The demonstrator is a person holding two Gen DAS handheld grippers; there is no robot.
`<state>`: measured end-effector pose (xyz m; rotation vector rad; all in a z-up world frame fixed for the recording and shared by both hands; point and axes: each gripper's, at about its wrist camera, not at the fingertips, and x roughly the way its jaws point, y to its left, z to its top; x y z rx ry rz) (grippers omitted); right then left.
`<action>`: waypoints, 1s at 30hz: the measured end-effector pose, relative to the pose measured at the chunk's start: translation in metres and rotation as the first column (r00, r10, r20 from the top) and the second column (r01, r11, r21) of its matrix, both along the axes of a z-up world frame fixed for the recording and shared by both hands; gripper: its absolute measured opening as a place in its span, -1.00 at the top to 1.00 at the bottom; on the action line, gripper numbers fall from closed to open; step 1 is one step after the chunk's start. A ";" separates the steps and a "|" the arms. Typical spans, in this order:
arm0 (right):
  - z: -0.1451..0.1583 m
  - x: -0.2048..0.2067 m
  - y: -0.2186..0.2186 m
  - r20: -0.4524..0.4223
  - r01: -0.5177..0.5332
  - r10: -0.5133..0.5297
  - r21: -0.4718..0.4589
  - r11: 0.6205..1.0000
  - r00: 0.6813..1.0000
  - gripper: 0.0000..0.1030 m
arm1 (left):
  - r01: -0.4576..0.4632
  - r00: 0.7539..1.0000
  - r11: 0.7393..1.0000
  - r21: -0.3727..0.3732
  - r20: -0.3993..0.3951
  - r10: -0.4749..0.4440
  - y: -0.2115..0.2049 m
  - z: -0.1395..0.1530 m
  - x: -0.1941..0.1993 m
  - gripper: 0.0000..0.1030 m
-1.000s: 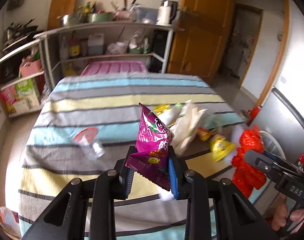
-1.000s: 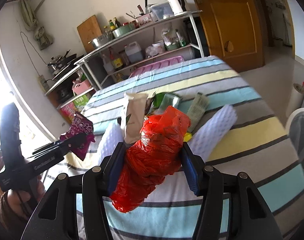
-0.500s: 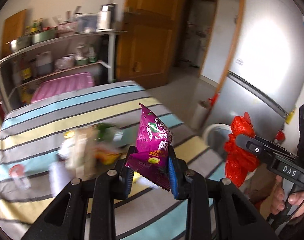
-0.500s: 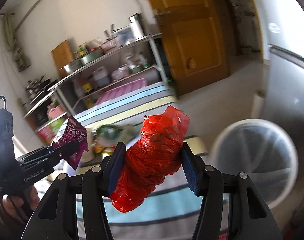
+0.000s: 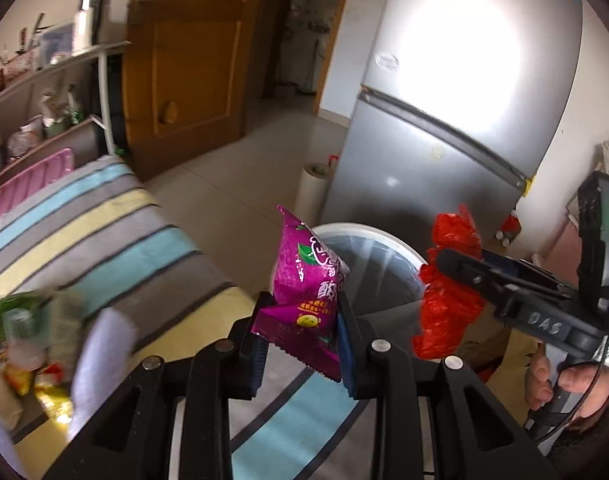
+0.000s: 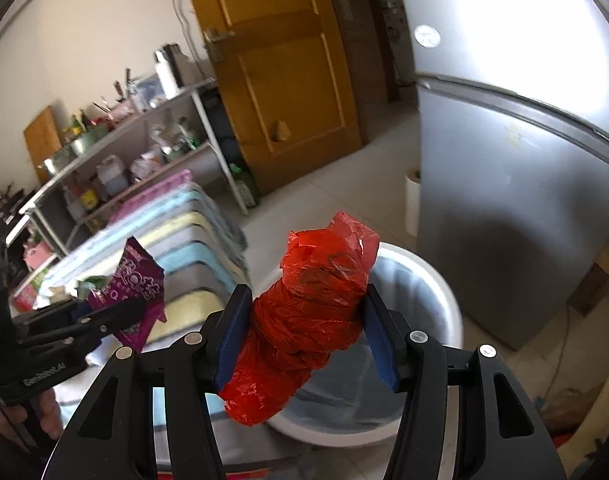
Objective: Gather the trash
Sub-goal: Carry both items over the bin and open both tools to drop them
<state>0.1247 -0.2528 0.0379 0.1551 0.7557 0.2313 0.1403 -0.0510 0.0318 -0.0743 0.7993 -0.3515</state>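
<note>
A purple snack packet [image 5: 304, 300] is clamped by the left gripper [image 5: 300, 344]; a red bag [image 6: 308, 320] is clamped by the right gripper [image 6: 304, 340], with a white bin [image 6: 432, 280] at 1 o'clock.

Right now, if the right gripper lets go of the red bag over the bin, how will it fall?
The red bag is crumpled thin plastic, so it is probably very light and may drift, not drop straight. It looks soft and squashed between the pads, so it could cling briefly to one. The bin lies partly below it, so it likely lands inside.
</note>
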 end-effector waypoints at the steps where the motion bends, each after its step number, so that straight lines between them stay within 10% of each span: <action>1: -0.007 0.005 -0.004 -0.019 0.011 -0.011 -0.016 1.000 1.000 -0.09 | 0.014 1.000 1.000 0.008 -0.015 -0.013 -0.009 -0.005 0.005 0.39; 14: -0.067 0.043 -0.028 -0.186 0.045 -0.057 -0.069 0.997 0.981 -0.13 | 0.081 0.989 0.995 0.061 -0.127 -0.073 -0.056 -0.042 0.029 0.07; 30: -0.043 0.022 -0.025 -0.092 0.086 -0.089 -0.039 0.996 0.992 -0.20 | -0.007 0.999 1.000 0.019 -0.048 0.008 -0.013 -0.011 0.004 -0.23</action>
